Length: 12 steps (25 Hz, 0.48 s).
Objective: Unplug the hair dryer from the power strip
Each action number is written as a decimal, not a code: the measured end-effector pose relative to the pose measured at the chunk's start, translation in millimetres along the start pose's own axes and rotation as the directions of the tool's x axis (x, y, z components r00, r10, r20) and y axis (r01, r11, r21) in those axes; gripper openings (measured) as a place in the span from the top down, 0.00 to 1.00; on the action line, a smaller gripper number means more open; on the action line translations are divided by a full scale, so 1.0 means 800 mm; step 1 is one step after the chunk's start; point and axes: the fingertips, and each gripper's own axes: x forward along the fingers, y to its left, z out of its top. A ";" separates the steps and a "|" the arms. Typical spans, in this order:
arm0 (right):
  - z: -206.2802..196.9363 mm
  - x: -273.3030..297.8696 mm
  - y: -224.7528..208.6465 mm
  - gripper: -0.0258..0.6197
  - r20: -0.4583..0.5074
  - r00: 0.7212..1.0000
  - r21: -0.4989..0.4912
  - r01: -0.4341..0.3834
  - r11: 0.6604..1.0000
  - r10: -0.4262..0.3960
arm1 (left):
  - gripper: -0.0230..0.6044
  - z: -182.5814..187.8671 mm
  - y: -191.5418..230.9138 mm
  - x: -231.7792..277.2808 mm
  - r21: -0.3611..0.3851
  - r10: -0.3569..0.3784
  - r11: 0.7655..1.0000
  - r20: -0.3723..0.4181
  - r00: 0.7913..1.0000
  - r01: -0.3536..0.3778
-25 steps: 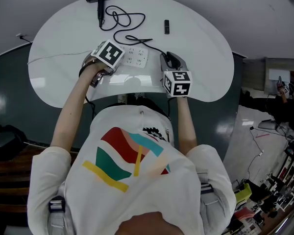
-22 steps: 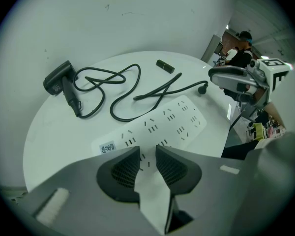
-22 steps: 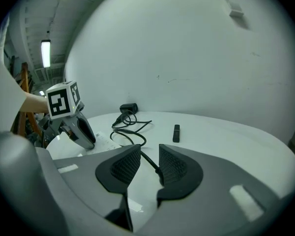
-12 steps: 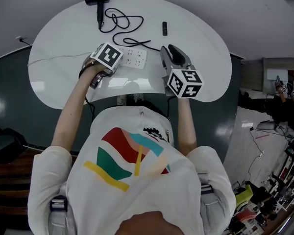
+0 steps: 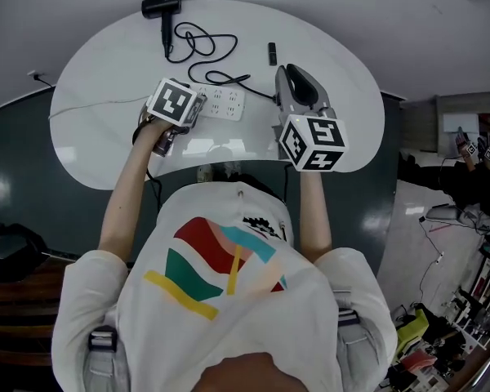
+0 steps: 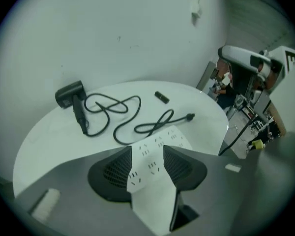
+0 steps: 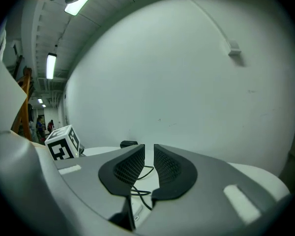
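The black hair dryer (image 5: pixel 162 5) lies at the table's far left, its cord (image 5: pixel 198 43) looped toward the middle. Its plug (image 6: pixel 189 116) rests loose on the tabletop, apart from the white power strip (image 5: pixel 220 102). My left gripper (image 5: pixel 192 109) hovers just above the strip's near end, jaws opening; the strip (image 6: pixel 155 151) shows in the gap between them, untouched by the pads. My right gripper (image 5: pixel 287 72) is raised well above the table to the strip's right, pointing almost level. Its jaws are closing to a narrow slit with nothing between them (image 7: pixel 149 154).
A small black stick-shaped object (image 5: pixel 271 53) lies at the far middle of the white oval table (image 5: pixel 106 137). The strip's thin white cable (image 5: pixel 90 104) runs off leftward. Dark floor surrounds the table. The left gripper's marker cube (image 7: pixel 64 142) shows in the right gripper view.
My right gripper has risen from the strip's right end and tilted toward level. My left gripper has lifted a little off the strip.
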 end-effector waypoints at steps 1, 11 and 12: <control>0.010 0.000 0.004 0.87 0.013 1.000 -0.022 0.003 1.000 -0.003 | 0.65 0.021 0.001 -0.012 0.002 0.006 1.000 0.079 0.997 -0.006; 0.106 -0.016 0.063 0.89 0.199 0.980 -0.188 0.039 0.981 -0.001 | 0.74 0.162 -0.038 -0.213 -0.105 0.055 0.993 0.835 0.547 0.062; 0.109 -0.019 0.067 0.91 0.211 0.978 -0.193 0.043 0.980 -0.001 | 0.79 0.165 -0.039 -0.235 -0.125 0.087 0.991 0.875 0.476 0.049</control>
